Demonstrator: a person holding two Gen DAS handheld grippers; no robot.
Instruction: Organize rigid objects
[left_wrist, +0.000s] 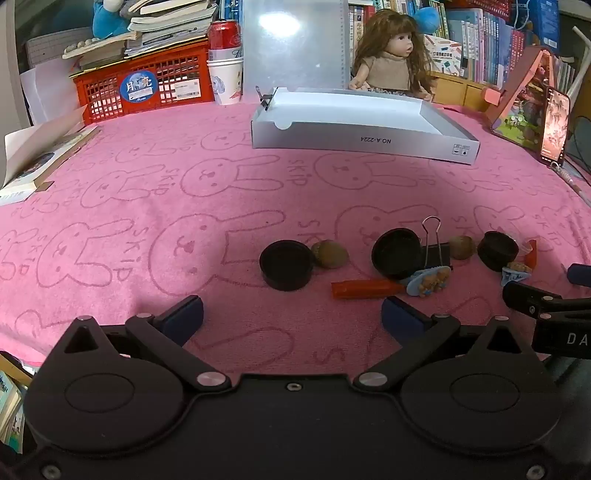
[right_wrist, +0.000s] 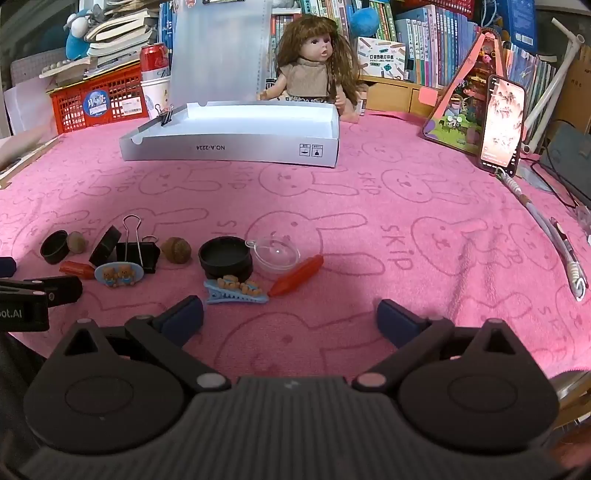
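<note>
Over at 10 o'clock a red crate (right_wrist: 96, 99) is parked, piled with books, and a red can (right_wrist: 154, 56) is stuck into a stack of paper cups (right_wrist: 156, 92) just beside it. At 12 o'clock the white box (right_wrist: 236, 147) is laid open on the pink towel (right_wrist: 406, 206); nothing can be seen inside it, only a small binder clip (right_wrist: 165, 114) pinched on its left wall. The loose stuff is strung out in a row nearer in, well apart from the box: black caps (right_wrist: 225, 257), two walnuts (right_wrist: 176, 250), a big binder clip (right_wrist: 137, 248), bear hair clips (right_wrist: 236, 290), a clear dome (right_wrist: 277, 253) touching a cap, and orange crayons (right_wrist: 295, 275). The left gripper (left_wrist: 291, 317) and right gripper (right_wrist: 290, 317) are both spread wide, nothing held.
</note>
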